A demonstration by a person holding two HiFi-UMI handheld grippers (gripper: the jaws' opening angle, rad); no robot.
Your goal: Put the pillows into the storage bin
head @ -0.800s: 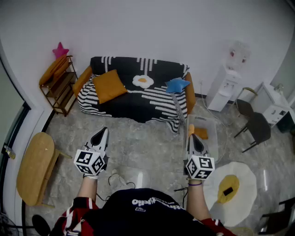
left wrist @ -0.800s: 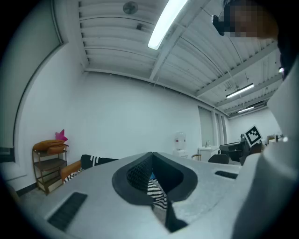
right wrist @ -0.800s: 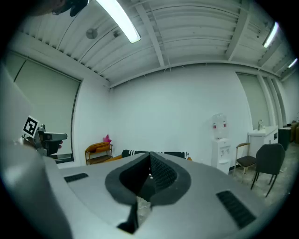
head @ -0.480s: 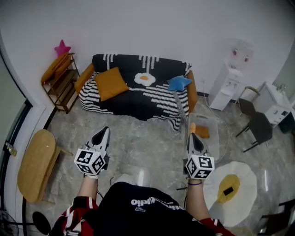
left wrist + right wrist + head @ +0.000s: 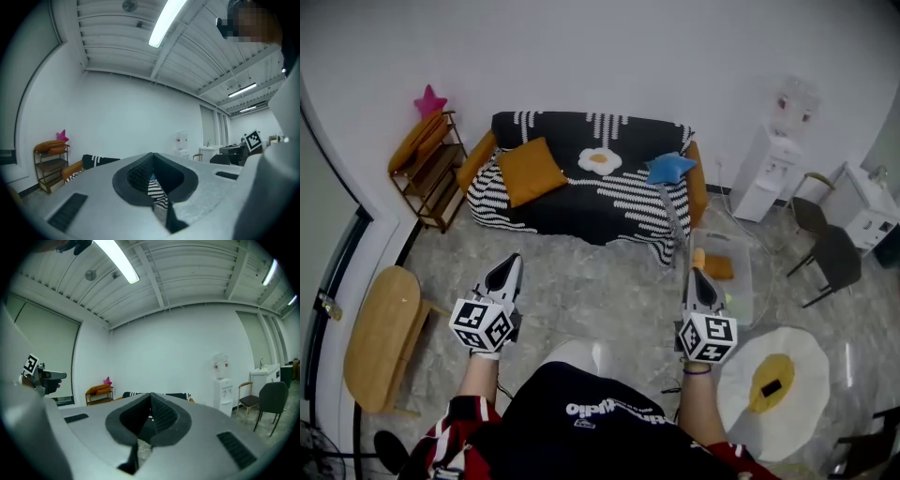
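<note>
found left gripper (image 5: 510, 264) and right gripper (image 5: 697, 275) both pressed together, pinching nothing, held level above the floor. noted orange pillow (image 5: 529, 171), egg-shaped pillow (image 5: 600, 160) and blue star pillow (image 5: 671, 168) lying on the striped sofa (image 5: 581, 202), well apart from both grippers. noted smaller orange cushion (image 5: 718, 268) inside the clear storage bin (image 5: 748, 286), near the right gripper.

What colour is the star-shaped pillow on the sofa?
Blue. The star-shaped pillow shows best in the head view.
</note>
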